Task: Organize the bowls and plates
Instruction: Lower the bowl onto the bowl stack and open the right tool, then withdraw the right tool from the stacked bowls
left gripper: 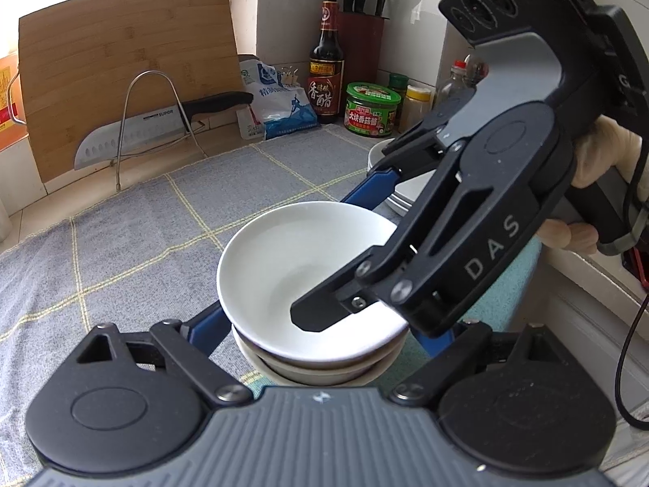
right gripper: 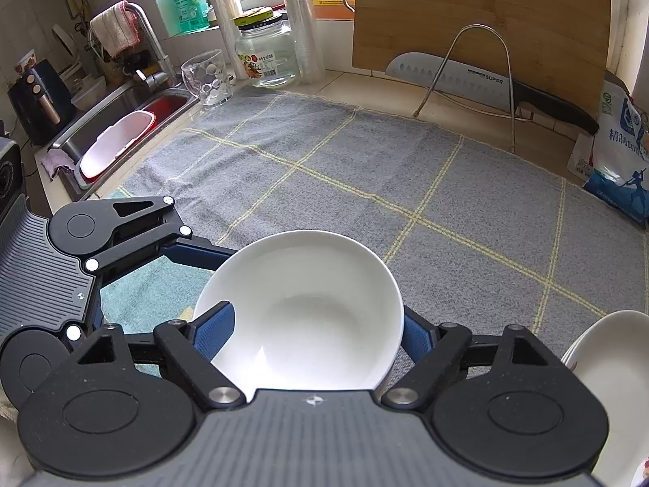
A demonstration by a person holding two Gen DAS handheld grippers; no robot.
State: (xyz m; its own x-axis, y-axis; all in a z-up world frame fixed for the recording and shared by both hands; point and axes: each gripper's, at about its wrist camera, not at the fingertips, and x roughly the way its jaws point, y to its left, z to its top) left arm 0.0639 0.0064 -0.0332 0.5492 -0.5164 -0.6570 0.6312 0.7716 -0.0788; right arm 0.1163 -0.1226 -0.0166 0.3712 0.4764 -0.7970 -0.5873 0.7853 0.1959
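A stack of white bowls (left gripper: 292,251) stands on a grey checked cloth (left gripper: 142,243), right in front of both cameras. My left gripper (left gripper: 320,337) is open; its blue fingers (left gripper: 207,328) flank the lower bowls from both sides. My right gripper (left gripper: 324,255) comes in from the right and is open around the top bowl's (right gripper: 308,304) wall. One of its fingers (right gripper: 215,332) is inside the bowl with its pad free. The other finger (right gripper: 415,332) is outside, partly hidden behind the rim. A stack of white plates (left gripper: 391,199) lies behind the right gripper.
A bamboo cutting board (right gripper: 478,16) and a knife (right gripper: 466,77) on a wire rack (right gripper: 478,61) stand at the back. Bottles, jars and a knife block (left gripper: 361,28) fill the far right corner. A sink (right gripper: 121,121) lies left, with a glass cup (right gripper: 205,77) and jar (right gripper: 267,52) near it. A gloved hand (left gripper: 600,154) holds the right gripper.
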